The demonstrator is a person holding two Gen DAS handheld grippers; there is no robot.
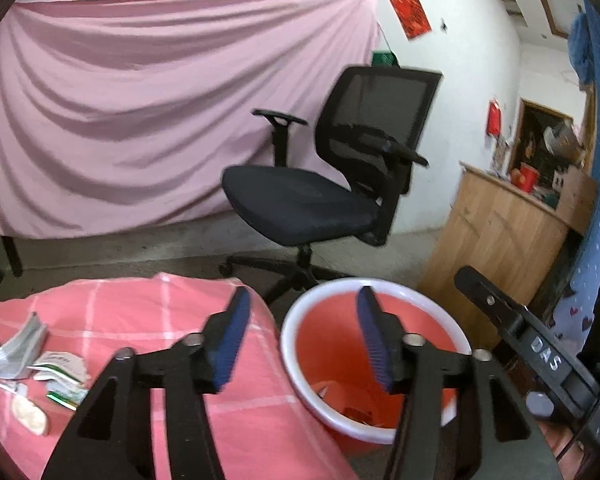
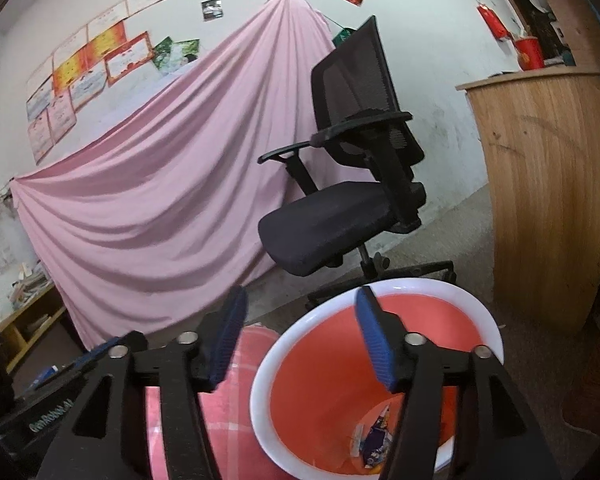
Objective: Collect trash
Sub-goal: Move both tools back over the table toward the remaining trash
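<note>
— Black left gripper (image 1: 300, 334) with blue pads: jaws spread apart, nothing between. Hanging over the edge of the round orange bin with a white rim (image 1: 296, 320).

— Black right gripper (image 2: 298, 336): jaws spread wide too, empty, right above the bin.

— Trash?

— Crumpled wrappers (image 2: 374, 438) down inside the bin. More torn paper scraps (image 1: 28, 356) lying on the pink checked cloth (image 1: 140, 304), left of the bin.
</note>
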